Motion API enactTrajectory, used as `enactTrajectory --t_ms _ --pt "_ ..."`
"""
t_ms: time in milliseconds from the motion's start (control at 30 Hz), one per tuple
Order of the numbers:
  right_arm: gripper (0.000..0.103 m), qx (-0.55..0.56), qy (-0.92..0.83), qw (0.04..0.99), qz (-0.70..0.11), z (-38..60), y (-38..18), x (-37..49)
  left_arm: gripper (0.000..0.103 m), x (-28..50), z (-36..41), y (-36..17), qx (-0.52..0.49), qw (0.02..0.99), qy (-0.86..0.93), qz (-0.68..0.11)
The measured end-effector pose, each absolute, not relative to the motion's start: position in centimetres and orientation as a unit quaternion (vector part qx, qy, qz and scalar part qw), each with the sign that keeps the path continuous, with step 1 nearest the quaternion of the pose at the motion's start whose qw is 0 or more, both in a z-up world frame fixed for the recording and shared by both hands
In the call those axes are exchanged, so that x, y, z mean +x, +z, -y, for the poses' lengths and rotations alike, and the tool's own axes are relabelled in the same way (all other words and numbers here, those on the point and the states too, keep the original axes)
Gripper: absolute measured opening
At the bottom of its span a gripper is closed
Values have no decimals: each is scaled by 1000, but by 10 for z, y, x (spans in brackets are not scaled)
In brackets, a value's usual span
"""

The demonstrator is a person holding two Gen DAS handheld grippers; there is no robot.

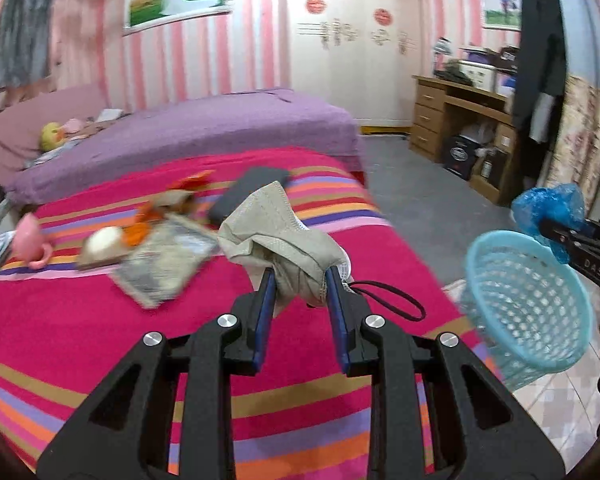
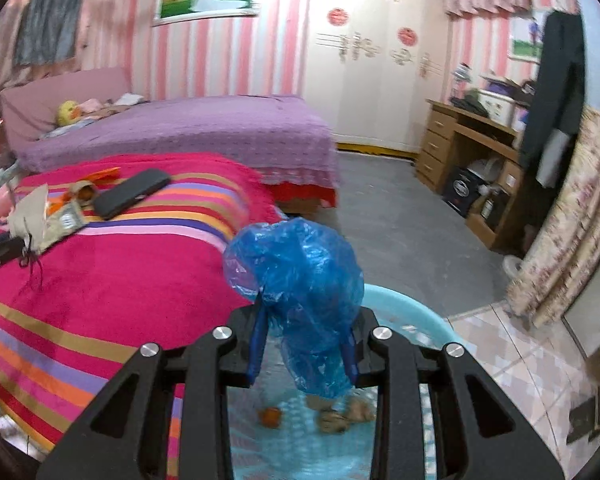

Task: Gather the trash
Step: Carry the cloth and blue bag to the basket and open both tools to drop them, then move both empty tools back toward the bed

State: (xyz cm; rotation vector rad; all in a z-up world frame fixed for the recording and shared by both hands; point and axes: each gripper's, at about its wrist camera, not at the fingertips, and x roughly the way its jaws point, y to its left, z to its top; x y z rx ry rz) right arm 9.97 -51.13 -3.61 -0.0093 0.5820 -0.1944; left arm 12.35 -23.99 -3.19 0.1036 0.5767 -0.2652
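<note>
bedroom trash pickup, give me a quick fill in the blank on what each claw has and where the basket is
The left claw is shut on a crumpled beige ____ mask.
The right claw is shut on a crinkled plastic bag coloured ____.
The light blue perforated plastic basket sits beside the striped ____ blanket.

Missing words: face; blue; pink

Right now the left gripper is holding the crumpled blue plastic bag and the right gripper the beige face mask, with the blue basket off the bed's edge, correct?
Swapped. The left wrist view shows the left gripper shut on the beige face mask; the right wrist view shows the right gripper shut on the crumpled blue plastic bag. The blue basket is indeed off the bed's edge.
</note>
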Motion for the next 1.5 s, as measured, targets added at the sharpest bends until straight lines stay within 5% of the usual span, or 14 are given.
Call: enactTrajectory --t_ms 633,733,800,867,1067,1367,1400,1433,1500 --pt "31 74 -180 937 -291 617 -63 70 29 119 426 -73 95 911 -246 -316" --pt "31 76 -177 937 -291 616 -64 70 42 120 435 -77 102 909 -251 -317" --pt "31 72 -176 937 -292 614 -66 71 70 120 437 -76 107 912 -242 -313" --pt "31 72 -175 937 -294 614 -66 71 80 122 433 -73 103 916 -234 -310" --pt "31 73 -171 937 -296 613 -68 72 93 130 407 -64 107 926 -211 -295" --pt "34 64 -152 938 -304 595 -74 84 95 150 348 -55 81 936 -168 -298" --pt "43 59 -156 937 -306 592 -76 86 95 152 342 -54 76 937 -164 -300" --pt "73 56 -162 935 -309 590 -78 87 95 153 339 -54 74 937 -162 -301" --pt "94 48 -174 930 -319 587 -84 91 95 156 332 -52 72 938 -154 -301"
